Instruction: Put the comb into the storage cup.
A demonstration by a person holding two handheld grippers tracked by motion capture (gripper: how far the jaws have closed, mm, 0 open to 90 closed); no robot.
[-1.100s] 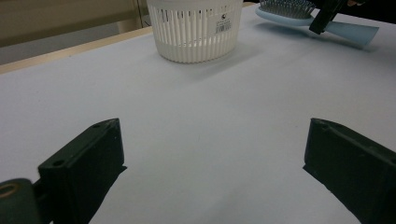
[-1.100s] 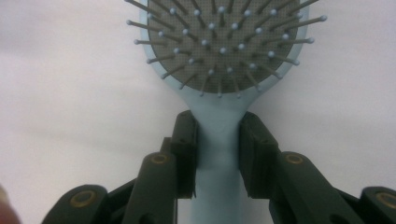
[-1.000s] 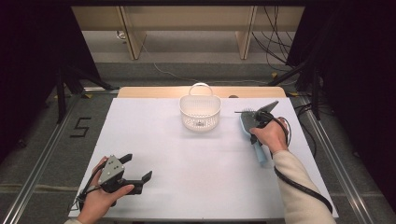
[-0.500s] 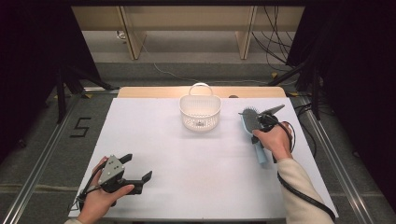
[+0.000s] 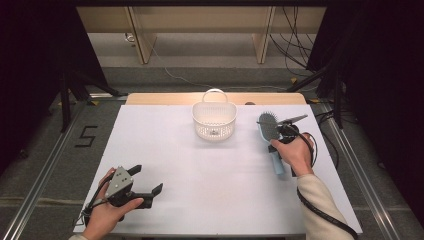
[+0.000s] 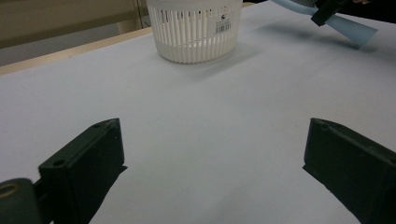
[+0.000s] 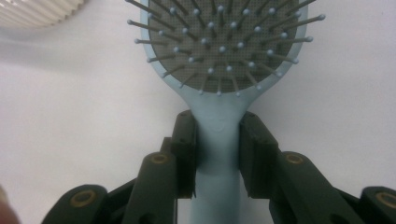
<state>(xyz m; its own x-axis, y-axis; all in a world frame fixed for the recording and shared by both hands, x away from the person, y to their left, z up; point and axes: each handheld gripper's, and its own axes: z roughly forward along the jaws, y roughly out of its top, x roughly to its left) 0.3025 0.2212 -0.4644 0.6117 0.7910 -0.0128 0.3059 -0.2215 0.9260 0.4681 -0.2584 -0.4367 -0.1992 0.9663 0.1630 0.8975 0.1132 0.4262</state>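
My right tongs (image 7: 217, 140) clamp the blue hairbrush (image 7: 219, 56) by its neck, ready for the white basket (image 5: 214, 120) at centre; left tongs (image 5: 147, 186) idle, open.

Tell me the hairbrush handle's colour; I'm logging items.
Light blue; the hairbrush shows best in the right gripper view.

Black two-fingered grippers (image 5: 142, 186) with brass-ringed screws, grey triangular plate, black cable, cream sleeve (image 5: 320, 205).
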